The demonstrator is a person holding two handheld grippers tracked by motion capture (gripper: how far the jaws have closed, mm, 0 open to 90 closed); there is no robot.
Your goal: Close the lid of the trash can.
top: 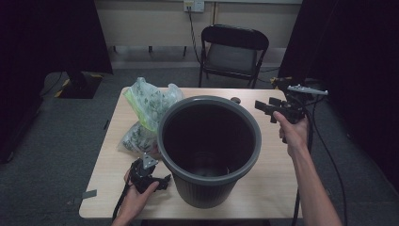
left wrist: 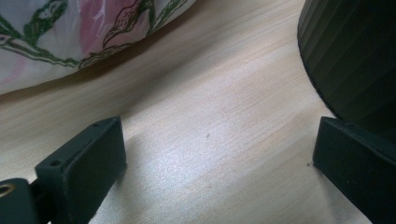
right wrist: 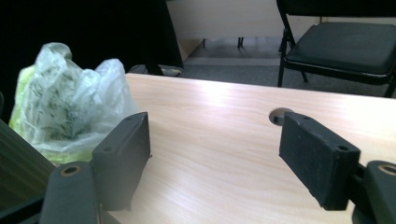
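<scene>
**High view: left claw sitting closest to the bag, bin in the middle**

High view is showing the plastic bag (top: pixel 148 110) lying crumpled at centre left of the frame, pressed against the left wall of the big grey bin (top: pixel 209 146), which is standing upright mid-table. The left claw (top: pixel 162 181) is resting low at the bottom left, just beside the bin's base, so the bag is lying up-frame from it with only bare table (top: pixel 106 174) between. In the left gripper view its jaws are standing wide apart with nothing between them, the bag (left wrist: pixel 70 37) filling the upper left and the bin wall (left wrist: pixel 355 56) crowding the right. The right claw (top: pixel 264 109) is hovering at the upper right of the high view, jaws also apart and empty, the bin's rim standing between it and the bag. The left hand looks nearer; its open lane is running up the left side, with the table edge close by.
</scene>
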